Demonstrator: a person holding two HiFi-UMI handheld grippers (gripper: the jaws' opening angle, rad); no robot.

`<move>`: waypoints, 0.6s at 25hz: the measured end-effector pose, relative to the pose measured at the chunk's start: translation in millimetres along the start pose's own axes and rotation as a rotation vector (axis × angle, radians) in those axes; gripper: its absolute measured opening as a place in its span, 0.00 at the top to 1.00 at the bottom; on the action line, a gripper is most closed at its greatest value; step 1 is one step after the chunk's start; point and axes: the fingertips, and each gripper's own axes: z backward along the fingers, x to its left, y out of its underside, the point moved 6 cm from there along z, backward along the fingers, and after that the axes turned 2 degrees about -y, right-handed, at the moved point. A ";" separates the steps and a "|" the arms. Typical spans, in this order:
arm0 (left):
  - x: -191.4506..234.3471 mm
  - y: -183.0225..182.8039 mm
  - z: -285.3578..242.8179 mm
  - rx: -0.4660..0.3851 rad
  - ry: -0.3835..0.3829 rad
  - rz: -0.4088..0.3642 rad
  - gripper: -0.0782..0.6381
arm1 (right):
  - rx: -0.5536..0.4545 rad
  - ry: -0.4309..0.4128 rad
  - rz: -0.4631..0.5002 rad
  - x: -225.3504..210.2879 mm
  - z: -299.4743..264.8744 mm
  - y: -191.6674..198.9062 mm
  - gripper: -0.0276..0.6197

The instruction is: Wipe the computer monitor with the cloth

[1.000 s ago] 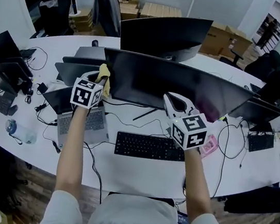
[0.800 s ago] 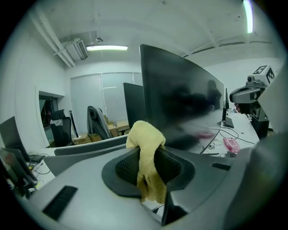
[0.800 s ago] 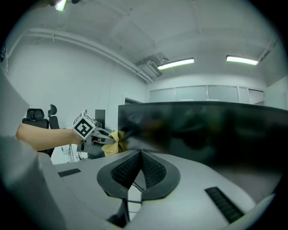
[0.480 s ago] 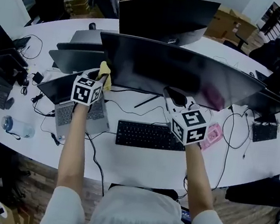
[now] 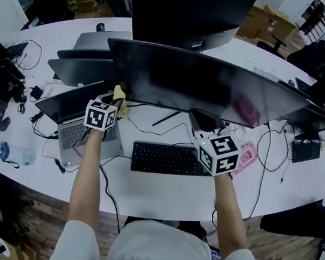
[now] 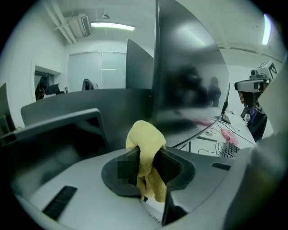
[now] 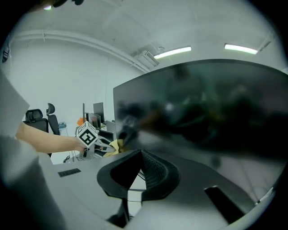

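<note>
A cluttered office counter (image 5: 164,196) is seen. The cloth (image 6: 145,137) is pinched by the left hand-held gripper (image 6: 147,157). The right hand-held gripper (image 7: 141,156) is pressed together, as shown only in its own view.

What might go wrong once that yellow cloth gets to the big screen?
Only a small tuft of the yellow cloth pokes past the left hand-held gripper, so its hard jaws might scrape the wide monitor. Pushing near the screen's left end may swivel it; the right hand-held gripper grips nothing. The open laptop below could get knocked.
</note>
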 end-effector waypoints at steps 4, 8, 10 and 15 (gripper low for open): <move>3.2 22.1 -13.9 0.028 0.028 0.130 0.75 | 0.014 -0.003 -0.008 0.3 -0.6 7.9 0.91; 7.6 41.6 -23.3 -0.054 0.084 0.392 0.75 | 0.022 0.008 -0.023 -4.2 1.0 18.7 0.91; 8.9 51.7 -22.2 -0.116 0.124 0.572 0.75 | 0.025 0.010 -0.033 -4.5 4.5 26.0 0.91; 5.4 66.7 -26.7 -0.262 0.204 0.921 0.75 | 0.022 0.033 -0.046 -10.6 19.1 40.0 0.91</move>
